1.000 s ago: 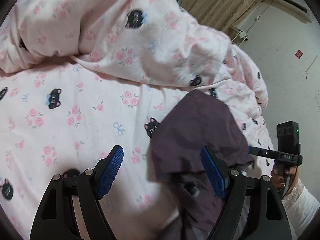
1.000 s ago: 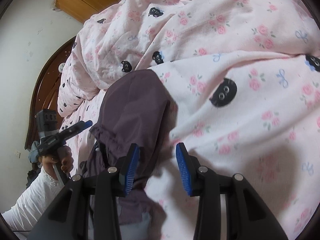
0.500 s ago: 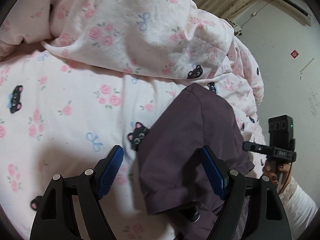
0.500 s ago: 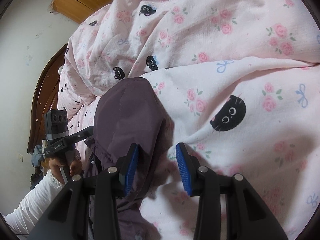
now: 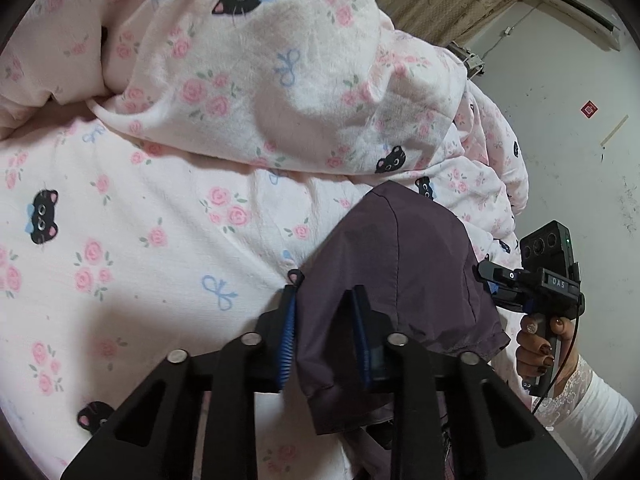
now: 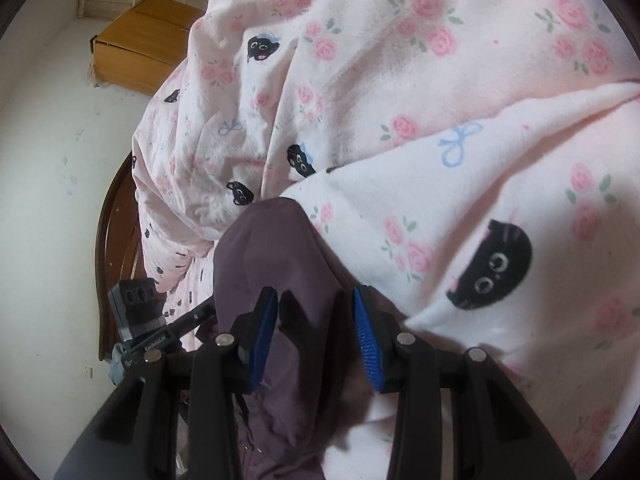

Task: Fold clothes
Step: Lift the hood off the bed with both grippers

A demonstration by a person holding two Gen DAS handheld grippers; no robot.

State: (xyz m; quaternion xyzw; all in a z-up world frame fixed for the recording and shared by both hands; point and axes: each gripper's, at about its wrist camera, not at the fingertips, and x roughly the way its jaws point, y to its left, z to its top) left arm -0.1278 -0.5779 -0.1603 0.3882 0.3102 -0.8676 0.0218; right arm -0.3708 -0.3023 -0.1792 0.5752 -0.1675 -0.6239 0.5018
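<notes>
Left claw (image 5: 325, 336) clenched on edge of purple garment (image 5: 404, 264), fabric pinched between blue pads. Right claw (image 6: 314, 336) part-open, straddling a garment fold (image 6: 280, 256), pads not touching. Garment draped ahead of both claws over pink floral bedding (image 5: 140, 220).

Soft, even indoor light — fisheye-warped, dark-vignetted edges

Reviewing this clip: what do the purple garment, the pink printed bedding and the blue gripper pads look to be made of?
Purple garment: thin matte woven cloth, likely cotton or a blend; it shows a stitched seam and hem and fine creases. Pink bedding: soft, slightly fuzzy fabric, perhaps brushed cotton or flannel; the nap shows on the bunched fold. Left gripper pads: ridged blue rubber or plastic, matte, on black rigid plastic.
</notes>
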